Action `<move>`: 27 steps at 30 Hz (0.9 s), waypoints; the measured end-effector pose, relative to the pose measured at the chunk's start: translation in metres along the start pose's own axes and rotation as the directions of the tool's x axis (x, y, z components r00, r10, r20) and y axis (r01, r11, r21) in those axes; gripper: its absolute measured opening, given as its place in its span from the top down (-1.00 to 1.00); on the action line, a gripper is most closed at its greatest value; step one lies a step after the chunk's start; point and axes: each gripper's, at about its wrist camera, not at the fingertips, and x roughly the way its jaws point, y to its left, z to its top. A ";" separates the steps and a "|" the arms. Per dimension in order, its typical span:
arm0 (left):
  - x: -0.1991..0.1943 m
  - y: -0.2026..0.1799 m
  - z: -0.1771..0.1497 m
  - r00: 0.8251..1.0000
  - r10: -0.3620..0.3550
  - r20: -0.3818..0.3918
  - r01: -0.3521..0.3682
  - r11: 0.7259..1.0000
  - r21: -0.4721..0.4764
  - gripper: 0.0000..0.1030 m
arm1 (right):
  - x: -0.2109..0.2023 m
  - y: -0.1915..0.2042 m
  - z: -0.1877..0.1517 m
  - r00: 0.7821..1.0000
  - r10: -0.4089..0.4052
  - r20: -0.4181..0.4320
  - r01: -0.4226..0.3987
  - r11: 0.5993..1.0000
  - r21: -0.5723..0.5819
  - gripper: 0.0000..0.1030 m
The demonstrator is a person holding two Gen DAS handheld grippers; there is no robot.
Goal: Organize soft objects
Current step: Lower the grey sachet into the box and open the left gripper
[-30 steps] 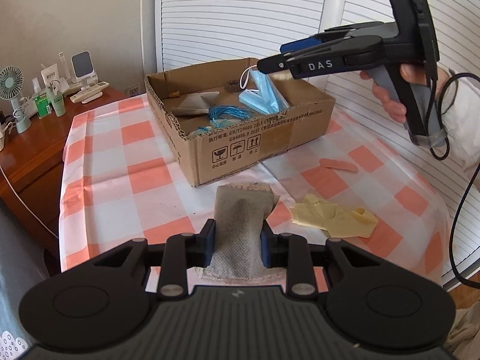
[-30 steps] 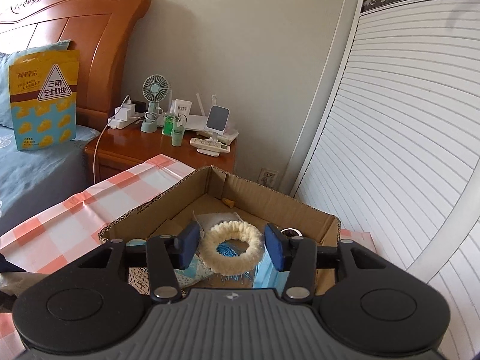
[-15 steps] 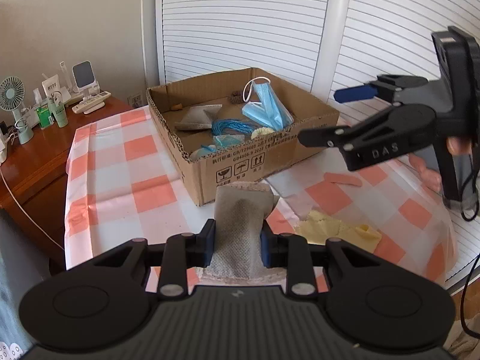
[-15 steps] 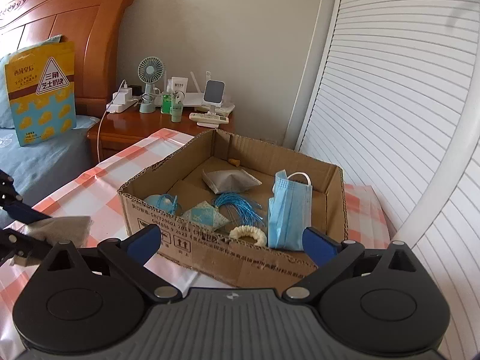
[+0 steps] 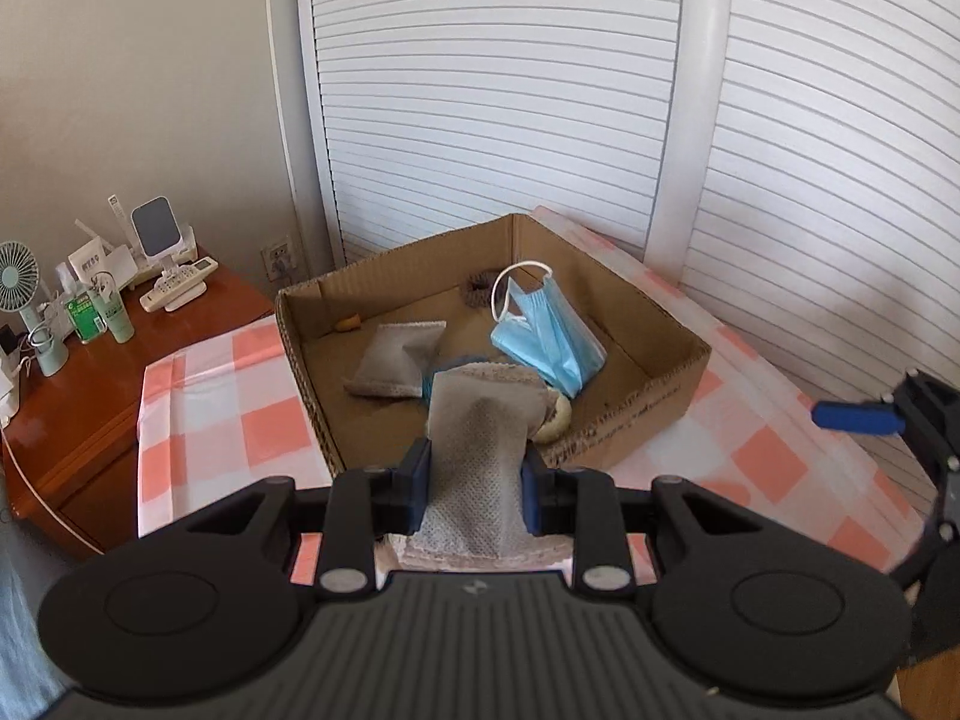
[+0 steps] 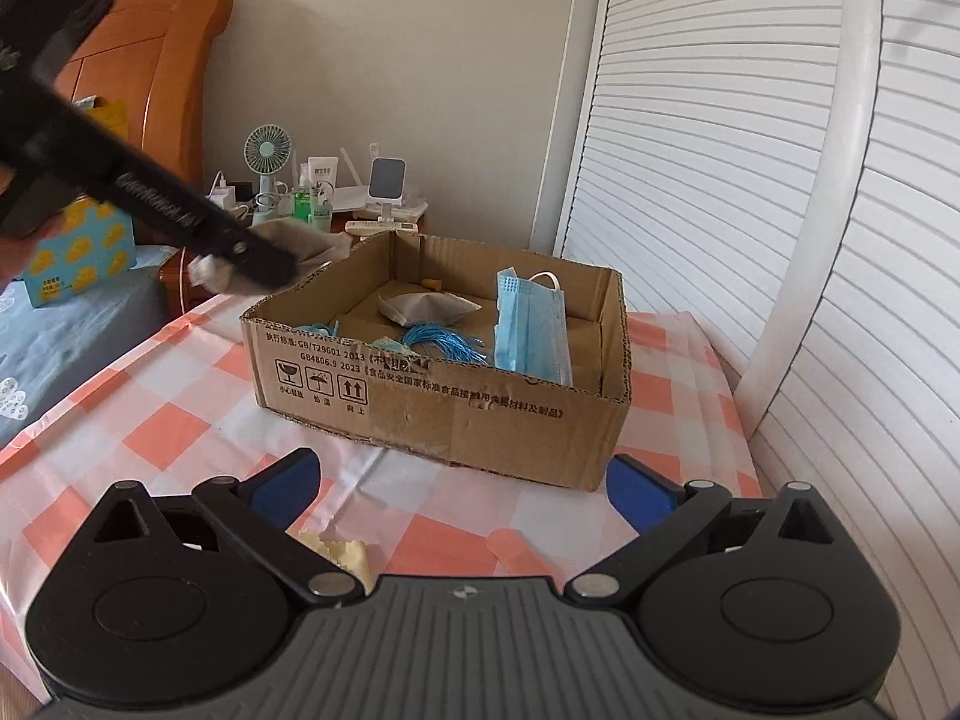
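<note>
Over box: left gripper (image 5: pixel 474 489) is clamping a grey mesh fabric pouch (image 5: pixel 474 468) above the open brown cardboard box (image 5: pixel 648 324).
Right gripper (image 6: pixel 462 489): is gaping wide, gripping nothing, over the orange-checked tablecloth (image 6: pixel 150 420).

"GB4806.9 2023" on cardboard box (image 6: pixel 456 414)

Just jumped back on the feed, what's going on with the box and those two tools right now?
A person is sorting soft things into the cardboard box on the checked tablecloth. The left tool is shut on a grey fabric pouch, held over the box's near edge. The right tool is open and empty, low in front of the box. In the box lie a blue face mask, another grey pouch and blue string. A yellow cloth remains on the table.
</note>
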 end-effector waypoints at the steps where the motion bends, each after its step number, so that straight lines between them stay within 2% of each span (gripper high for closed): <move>1: 0.008 -0.001 0.007 1.000 0.011 -0.004 -0.011 1.000 0.004 0.46 | -0.002 -0.002 -0.002 1.000 0.001 0.004 -0.001 1.000 0.002 -1.00; 6: 0.048 -0.005 0.044 0.999 0.049 -0.019 -0.049 0.999 0.012 0.46 | -0.010 -0.014 -0.011 1.000 -0.004 0.019 0.004 1.000 0.022 -1.00; 12: 0.087 -0.006 0.077 0.997 0.078 -0.015 -0.078 0.997 -0.022 0.41 | -0.008 -0.031 -0.018 1.000 -0.023 0.010 0.023 0.998 0.065 -1.00; 13: 0.091 -0.007 0.078 0.996 0.085 -0.021 -0.086 0.996 -0.024 0.31 | -0.007 -0.033 -0.019 1.000 -0.027 0.007 0.026 0.997 0.074 -1.00; 15: 0.093 -0.008 0.078 0.996 0.086 -0.024 -0.087 0.996 -0.029 -0.07 | -0.005 -0.036 -0.021 1.000 -0.031 -0.004 0.031 0.996 0.084 -1.00; 16: 0.091 -0.010 0.076 0.996 0.084 -0.018 -0.085 0.996 -0.025 -0.41 | -0.004 -0.038 -0.022 0.999 -0.034 -0.007 0.034 0.996 0.088 -1.00; 17: 0.089 -0.012 0.074 0.996 0.088 -0.009 -0.088 0.996 -0.018 -0.66 | -0.005 -0.038 -0.022 0.999 -0.035 -0.008 0.036 0.995 0.089 -1.00; 19: 0.082 -0.016 0.069 0.995 0.099 0.000 -0.099 0.995 -0.006 -0.78 | -0.006 -0.039 -0.023 0.999 -0.035 -0.007 0.035 0.995 0.090 -1.00; 27: 0.041 -0.021 0.039 0.995 0.099 -0.002 -0.099 0.995 0.022 -0.86 | -0.012 -0.031 -0.023 0.999 -0.035 -0.005 0.036 0.996 0.077 -1.00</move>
